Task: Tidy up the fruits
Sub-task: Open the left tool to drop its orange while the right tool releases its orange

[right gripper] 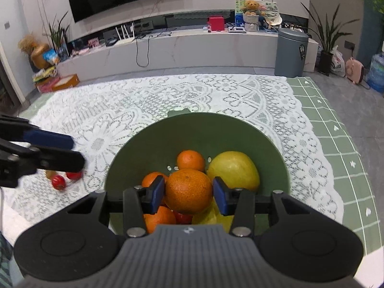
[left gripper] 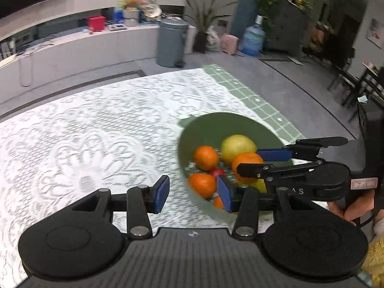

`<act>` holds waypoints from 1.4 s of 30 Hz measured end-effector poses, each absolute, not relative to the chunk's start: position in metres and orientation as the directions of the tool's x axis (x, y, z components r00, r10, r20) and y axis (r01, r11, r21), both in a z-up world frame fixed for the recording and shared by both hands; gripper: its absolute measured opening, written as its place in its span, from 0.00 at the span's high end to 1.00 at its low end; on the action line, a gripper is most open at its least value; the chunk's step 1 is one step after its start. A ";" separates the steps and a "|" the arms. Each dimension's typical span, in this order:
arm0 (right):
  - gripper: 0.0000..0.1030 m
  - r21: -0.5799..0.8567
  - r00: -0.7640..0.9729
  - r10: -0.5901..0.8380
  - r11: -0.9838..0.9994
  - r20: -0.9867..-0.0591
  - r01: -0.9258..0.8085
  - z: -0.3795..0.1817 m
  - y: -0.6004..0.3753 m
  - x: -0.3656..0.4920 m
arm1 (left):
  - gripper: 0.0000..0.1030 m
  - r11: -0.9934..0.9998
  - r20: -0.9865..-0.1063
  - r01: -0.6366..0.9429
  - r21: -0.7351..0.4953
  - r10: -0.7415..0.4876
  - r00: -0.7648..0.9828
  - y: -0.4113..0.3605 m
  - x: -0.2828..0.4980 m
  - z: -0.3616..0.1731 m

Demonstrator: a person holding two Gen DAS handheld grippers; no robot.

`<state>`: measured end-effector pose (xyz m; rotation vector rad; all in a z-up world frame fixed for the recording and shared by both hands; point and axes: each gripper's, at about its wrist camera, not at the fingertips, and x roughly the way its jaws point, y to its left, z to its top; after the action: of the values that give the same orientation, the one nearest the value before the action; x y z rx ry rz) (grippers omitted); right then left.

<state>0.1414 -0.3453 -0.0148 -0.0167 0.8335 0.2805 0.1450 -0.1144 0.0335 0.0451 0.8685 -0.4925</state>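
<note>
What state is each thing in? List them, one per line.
Right gripper: shut on the large orange, over the bowl.
Large orange: held between the blue fingers.
Left gripper: open, nothing between its fingers.
Green bowl: upright, holding fruit.
Yellow fruit: resting in the bowl.
Small red fruits: loose on the lace tablecloth, outside the bowl.

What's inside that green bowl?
The green bowl holds small oranges, a big yellow fruit and something red low down. The right hand-held gripper grips another orange, covering what lies beneath.
</note>
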 end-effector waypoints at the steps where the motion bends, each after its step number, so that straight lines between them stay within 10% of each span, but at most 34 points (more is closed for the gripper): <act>1: 0.59 0.080 0.637 0.231 0.963 -0.735 -0.257 -0.016 -0.342 0.144 | 0.47 0.894 -0.742 0.420 -0.156 -0.387 0.547 -0.111 0.144 0.032; 27: 0.58 -0.062 0.630 0.130 0.960 -0.766 -0.274 -0.023 -0.308 0.153 | 0.47 0.921 -0.744 0.284 -0.266 -0.384 0.547 -0.044 0.117 0.011; 42: 0.48 0.008 0.756 0.187 0.972 -0.628 -0.233 0.019 -0.279 0.093 | 0.47 0.920 -0.689 0.274 -0.279 -0.391 0.611 -0.021 0.096 0.013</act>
<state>0.0927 -0.2785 0.0187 -0.0718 0.6764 0.2290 0.0964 -0.0206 0.0130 -0.1508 0.8298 -0.3853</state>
